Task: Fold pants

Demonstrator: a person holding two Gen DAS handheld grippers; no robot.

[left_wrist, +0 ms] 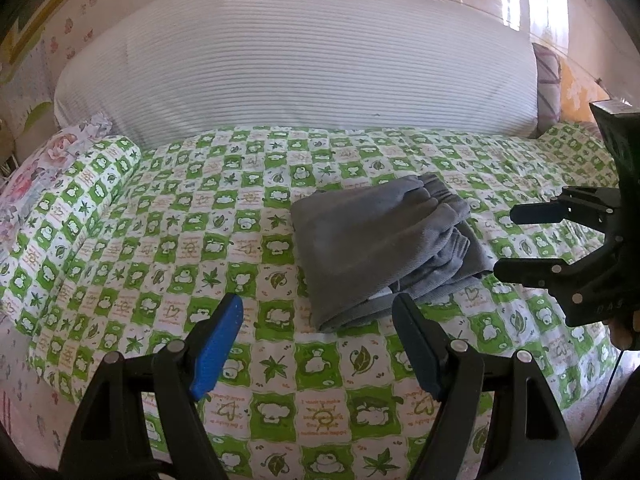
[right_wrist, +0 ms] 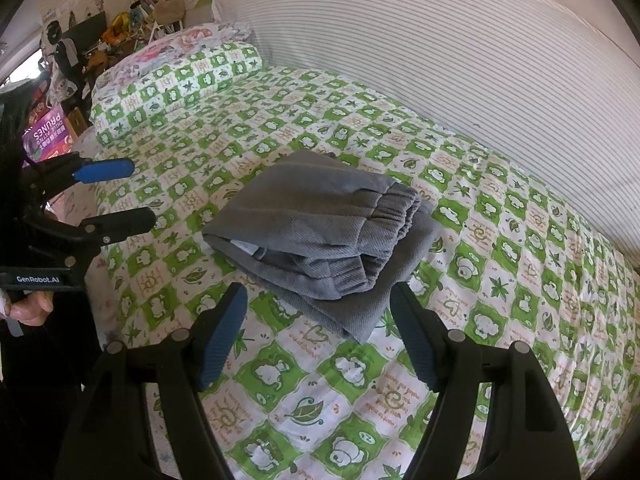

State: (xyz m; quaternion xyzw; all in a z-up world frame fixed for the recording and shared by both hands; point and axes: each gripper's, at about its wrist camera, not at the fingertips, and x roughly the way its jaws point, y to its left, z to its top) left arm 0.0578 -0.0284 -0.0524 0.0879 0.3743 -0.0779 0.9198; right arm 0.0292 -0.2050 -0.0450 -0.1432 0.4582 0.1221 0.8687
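Lying folded on the bedspread, pants point waistband rightward (both grippers' jaws released, empty).

A lived-in home bedroom: a bed spread with a green-and-white checked cartoon quilt runs ahead of the tongs, a white ribbed bolster beyond, a matching pillow far left, cluttered household belongings behind it.

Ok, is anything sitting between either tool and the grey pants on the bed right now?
Nothing visible. The folded grey pants lie alone on the green checked bedsheet. The left tool and right tool are both open, short of the pants, with only bare sheet in between.
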